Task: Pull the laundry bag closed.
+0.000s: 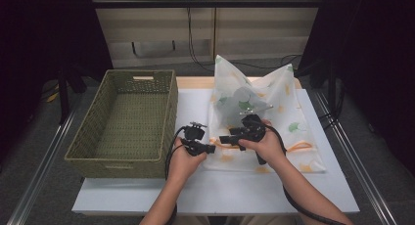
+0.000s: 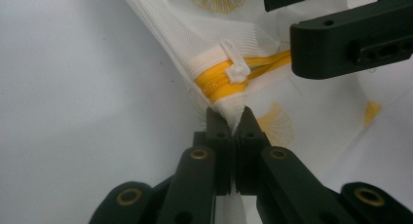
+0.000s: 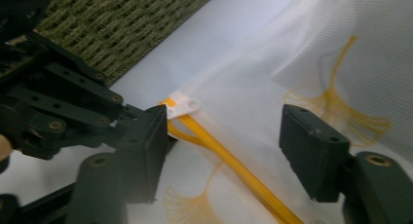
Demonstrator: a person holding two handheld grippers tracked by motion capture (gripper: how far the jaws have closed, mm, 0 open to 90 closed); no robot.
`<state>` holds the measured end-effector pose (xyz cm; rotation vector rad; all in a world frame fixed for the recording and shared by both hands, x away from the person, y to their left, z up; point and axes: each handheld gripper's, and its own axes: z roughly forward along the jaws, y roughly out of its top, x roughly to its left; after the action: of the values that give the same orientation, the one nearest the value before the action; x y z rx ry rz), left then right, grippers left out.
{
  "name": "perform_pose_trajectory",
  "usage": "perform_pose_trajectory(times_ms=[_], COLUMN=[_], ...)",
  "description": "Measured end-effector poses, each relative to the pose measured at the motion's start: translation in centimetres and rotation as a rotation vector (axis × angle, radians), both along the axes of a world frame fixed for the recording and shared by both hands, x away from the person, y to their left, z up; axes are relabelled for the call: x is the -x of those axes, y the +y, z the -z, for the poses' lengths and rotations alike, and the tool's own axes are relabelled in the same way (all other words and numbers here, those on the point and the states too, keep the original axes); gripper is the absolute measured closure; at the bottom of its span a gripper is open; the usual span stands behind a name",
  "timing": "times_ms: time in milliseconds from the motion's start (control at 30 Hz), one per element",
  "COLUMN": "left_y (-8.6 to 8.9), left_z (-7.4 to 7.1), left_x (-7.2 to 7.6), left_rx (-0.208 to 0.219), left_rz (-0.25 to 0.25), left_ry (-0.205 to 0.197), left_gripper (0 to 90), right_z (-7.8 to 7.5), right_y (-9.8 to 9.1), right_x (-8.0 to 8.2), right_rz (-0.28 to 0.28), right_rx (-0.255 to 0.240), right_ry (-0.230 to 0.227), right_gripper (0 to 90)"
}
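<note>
Two grippers met at the near left corner of the mesh laundry bag (image 1: 274,102) lying on the white table (image 1: 244,193), right of the woven basket (image 1: 125,120). The left gripper (image 2: 233,124) was pinched tight on the bag's corner tab. Just beyond it sat the white zipper pull (image 3: 184,107), with the yellow zipper (image 3: 234,163) running away lengthwise between the right gripper's (image 3: 221,148) wide jaws, which touched nothing.
</note>
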<state>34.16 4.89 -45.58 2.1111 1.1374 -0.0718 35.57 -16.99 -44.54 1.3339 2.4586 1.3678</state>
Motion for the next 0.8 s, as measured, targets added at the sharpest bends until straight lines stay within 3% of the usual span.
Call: perform_pose_trajectory(times_ms=[233,567,800], left_y=[0.0,-0.1,-0.1], left_z=[0.2,0.2,0.1], left_x=[0.1,0.1,0.1], left_rx=[-0.004,-0.006,-0.004], left_rz=[0.001,0.006,0.009], left_ry=[-0.001,-0.003,-0.005], left_gripper=[87.8,87.8,87.8], right_z=[-0.2,0.1,0.3], right_y=[1.0,2.3,3.0], right_x=[-0.2,-0.6,-0.7], right_rz=[-0.012,-0.018,-0.03], right_rx=[-0.023,-0.004,-0.021], right_ry=[0.015,0.04,0.069], right_gripper=[42.9,48.5,54.8])
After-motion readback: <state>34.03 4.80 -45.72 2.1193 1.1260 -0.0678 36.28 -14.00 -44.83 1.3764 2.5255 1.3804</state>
